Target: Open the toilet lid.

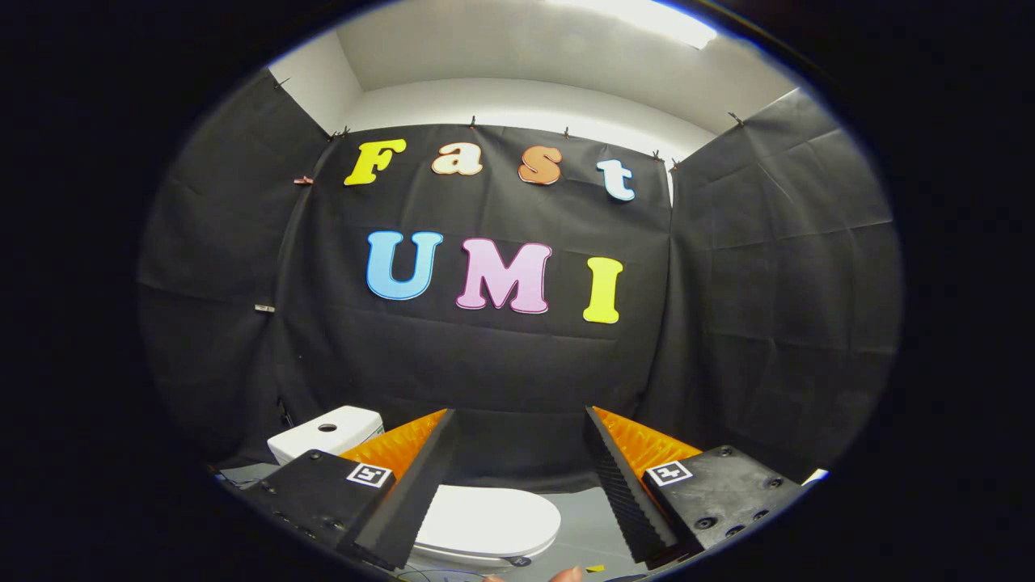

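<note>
A small white toilet stands low on the grey floor, below and ahead of my fingers. Its lid (pixel 485 521) lies flat and closed over the bowl, seen between the two fingers and partly behind the left one. The white tank (pixel 327 431) with a round button hole sits beyond the left finger. My gripper (pixel 520 414) is open, held above the toilet and apart from it, with nothing between its ribbed black and orange fingers (pixel 623 485).
Black cloth walls close the booth on three sides, just behind the toilet. A grey floor (pixel 586 525) runs to the right of the bowl. A fingertip (pixel 566 575) of a person's hand and a bit of yellow tape (pixel 595 568) show beneath the gripper.
</note>
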A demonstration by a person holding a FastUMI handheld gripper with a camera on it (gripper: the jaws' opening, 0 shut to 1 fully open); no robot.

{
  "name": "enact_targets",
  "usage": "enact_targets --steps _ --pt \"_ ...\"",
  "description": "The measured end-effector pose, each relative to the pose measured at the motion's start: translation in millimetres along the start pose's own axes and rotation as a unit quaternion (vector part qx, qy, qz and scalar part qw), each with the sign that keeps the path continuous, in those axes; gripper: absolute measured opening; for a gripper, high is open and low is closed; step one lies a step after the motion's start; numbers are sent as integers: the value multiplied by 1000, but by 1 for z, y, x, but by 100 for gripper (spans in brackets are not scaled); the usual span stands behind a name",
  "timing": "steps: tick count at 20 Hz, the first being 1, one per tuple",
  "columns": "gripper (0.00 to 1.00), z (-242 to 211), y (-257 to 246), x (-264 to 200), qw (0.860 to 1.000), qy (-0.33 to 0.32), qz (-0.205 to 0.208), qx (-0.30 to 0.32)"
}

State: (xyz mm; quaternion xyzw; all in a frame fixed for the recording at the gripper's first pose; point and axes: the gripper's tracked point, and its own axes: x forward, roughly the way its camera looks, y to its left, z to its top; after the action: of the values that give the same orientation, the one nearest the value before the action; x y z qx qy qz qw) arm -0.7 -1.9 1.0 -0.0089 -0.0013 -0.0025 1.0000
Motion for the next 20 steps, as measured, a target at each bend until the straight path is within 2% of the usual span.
enact_targets --steps 12,20 --pt "98 -11 5 13 1000 -15 8 -4" --pt "98 -62 -10 32 999 -26 -2 -23"
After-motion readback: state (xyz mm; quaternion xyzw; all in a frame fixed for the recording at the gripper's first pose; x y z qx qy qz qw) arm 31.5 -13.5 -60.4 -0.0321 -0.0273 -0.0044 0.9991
